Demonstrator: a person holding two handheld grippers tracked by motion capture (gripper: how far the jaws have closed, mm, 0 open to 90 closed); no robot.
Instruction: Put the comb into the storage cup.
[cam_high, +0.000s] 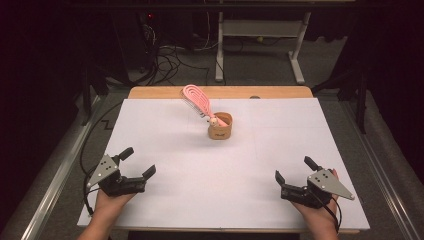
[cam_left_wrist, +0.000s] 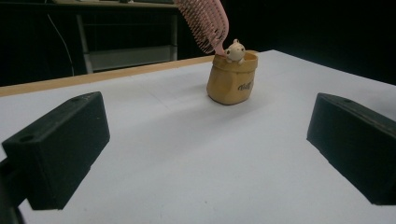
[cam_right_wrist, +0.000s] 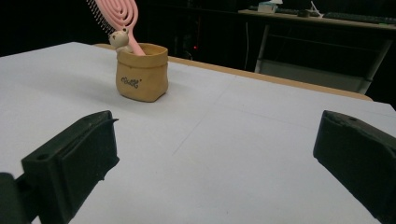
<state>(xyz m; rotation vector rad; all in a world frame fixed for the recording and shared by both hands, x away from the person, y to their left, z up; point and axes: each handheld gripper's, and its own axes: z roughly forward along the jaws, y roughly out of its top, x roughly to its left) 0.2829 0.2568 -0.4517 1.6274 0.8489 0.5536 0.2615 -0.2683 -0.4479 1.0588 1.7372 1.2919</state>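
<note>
A small tan bag-shaped holder (cam_high: 220, 126) (cam_left_wrist: 232, 77) (cam_right_wrist: 142, 71) stands upright on the white table (cam_high: 200, 180), toward the back middle. A pink hairbrush (cam_high: 196, 99) (cam_left_wrist: 204, 23) (cam_right_wrist: 116, 16) leans out of it up and to the left, and a small cream animal figure (cam_left_wrist: 235, 50) (cam_right_wrist: 120, 38) sits at its rim. My left gripper (cam_high: 137, 162) rests near the front left, open, nothing between its jaws. My right gripper (cam_high: 295, 170) rests near the front right, also open and empty. Both point toward the holder from well short of it.
The wooden table edge (cam_high: 220, 92) runs along the back. Beyond it are the legs of a metal desk (cam_high: 260, 30) and loose cables (cam_high: 165, 55) on the floor. Metal rails (cam_high: 55, 175) flank the table on both sides.
</note>
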